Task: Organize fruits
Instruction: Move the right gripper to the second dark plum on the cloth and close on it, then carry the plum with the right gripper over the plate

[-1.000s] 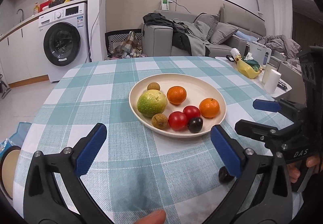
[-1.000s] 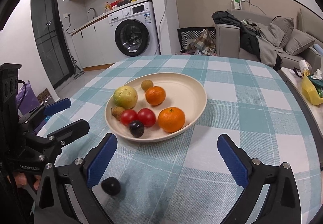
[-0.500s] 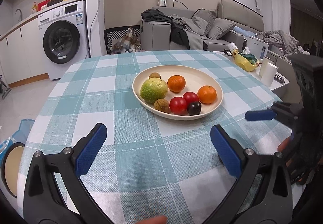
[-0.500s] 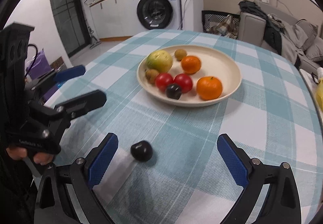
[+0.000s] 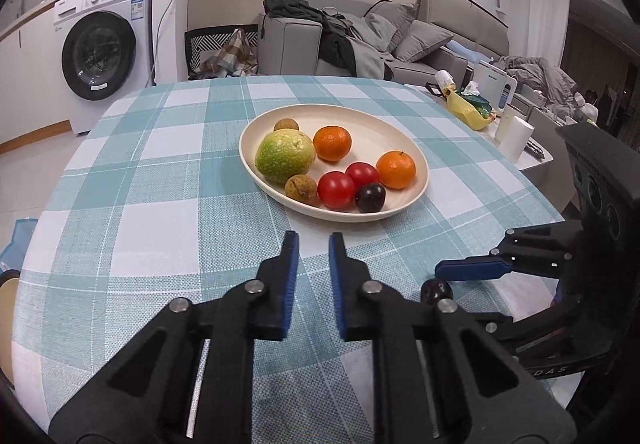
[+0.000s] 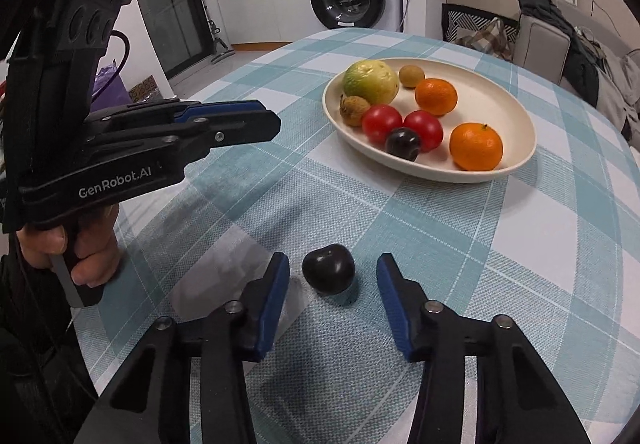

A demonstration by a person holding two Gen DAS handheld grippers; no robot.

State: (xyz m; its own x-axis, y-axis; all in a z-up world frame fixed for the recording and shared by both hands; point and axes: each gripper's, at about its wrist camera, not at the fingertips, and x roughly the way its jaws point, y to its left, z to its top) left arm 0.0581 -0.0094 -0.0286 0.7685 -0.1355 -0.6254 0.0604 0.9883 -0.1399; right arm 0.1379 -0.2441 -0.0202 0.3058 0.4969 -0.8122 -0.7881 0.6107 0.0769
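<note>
A cream plate (image 5: 400, 128) (image 6: 516, 112) on the checked table holds a green guava (image 5: 285, 155), two oranges, two red tomatoes, two small brown fruits and a dark plum (image 5: 370, 197). A second dark plum (image 6: 328, 268) lies loose on the cloth near the front edge; it also shows in the left wrist view (image 5: 436, 289). My right gripper (image 6: 332, 270) is open, its fingers on either side of this plum, not touching it. My left gripper (image 5: 309, 244) is nearly shut and empty, in front of the plate.
A small side table (image 5: 520, 140) with a yellow bag, a paper roll and a white appliance stands right of the table. A sofa with clothes and a washing machine (image 5: 104, 52) are behind. The table's front edge is close to both grippers.
My left gripper has closed from wide open to nearly shut. My right gripper has moved forward and narrowed, so the loose plum now lies between its fingers.
</note>
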